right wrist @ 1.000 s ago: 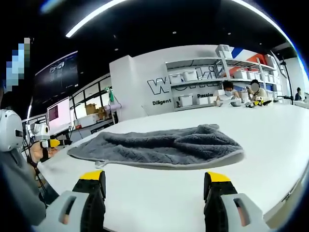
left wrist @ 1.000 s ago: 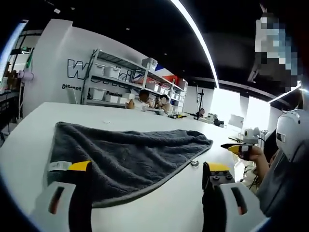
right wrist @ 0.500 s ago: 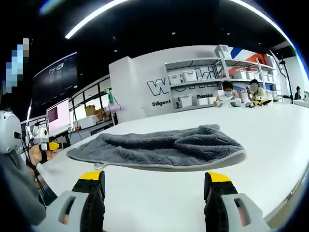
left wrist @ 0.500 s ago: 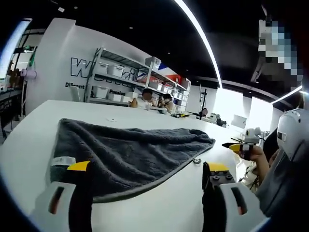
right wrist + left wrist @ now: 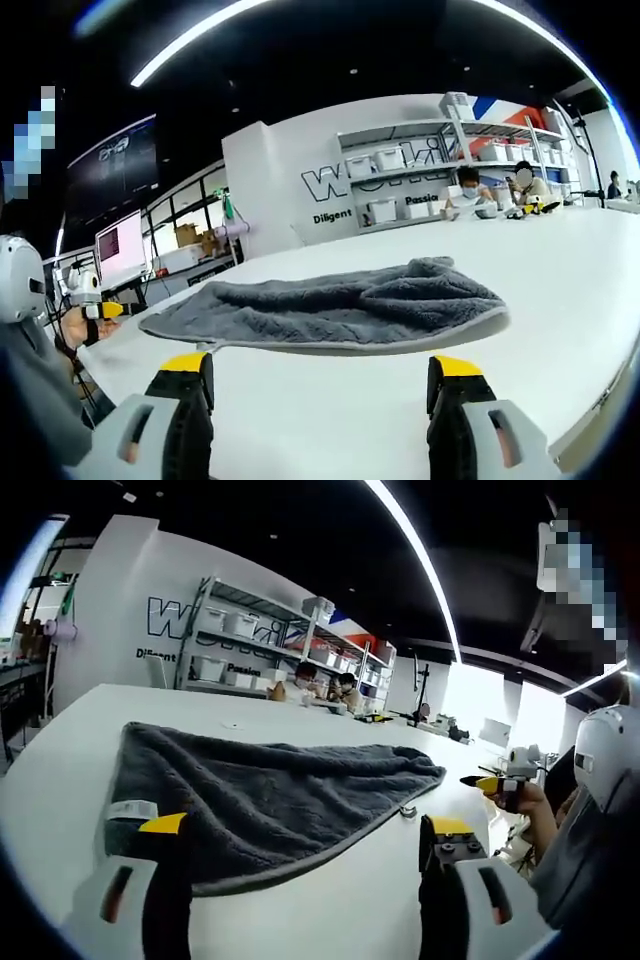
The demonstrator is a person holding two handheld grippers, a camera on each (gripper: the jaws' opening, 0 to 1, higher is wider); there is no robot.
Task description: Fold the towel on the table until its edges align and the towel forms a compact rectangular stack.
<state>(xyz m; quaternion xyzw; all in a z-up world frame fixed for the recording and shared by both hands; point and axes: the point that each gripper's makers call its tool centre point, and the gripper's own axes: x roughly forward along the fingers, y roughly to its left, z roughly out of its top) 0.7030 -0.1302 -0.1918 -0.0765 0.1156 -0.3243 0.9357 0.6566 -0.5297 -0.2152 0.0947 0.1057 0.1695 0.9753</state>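
In the left gripper view, shelving (image 5: 262,650) and seated people (image 5: 325,686) lie beyond the white counter (image 5: 60,770). The grey towel (image 5: 270,800) lies flat just ahead of the left gripper (image 5: 300,845), whose fingers (image 5: 160,825) are spread and empty; its white label (image 5: 128,810) is beside the left finger.

In the right gripper view, the towel (image 5: 330,305) lies rumpled ahead of the right gripper (image 5: 320,375), clear of its spread, empty fingers (image 5: 455,368). The other gripper (image 5: 100,310) is at far left.

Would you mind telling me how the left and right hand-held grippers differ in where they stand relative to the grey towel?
The left hand-held gripper has one jaw over the towel's near edge, by its white label; the right hand-held gripper stands back, with bare white table between its jaws and the towel. The left faces a towel corner, the right a long edge. Both are open and empty.
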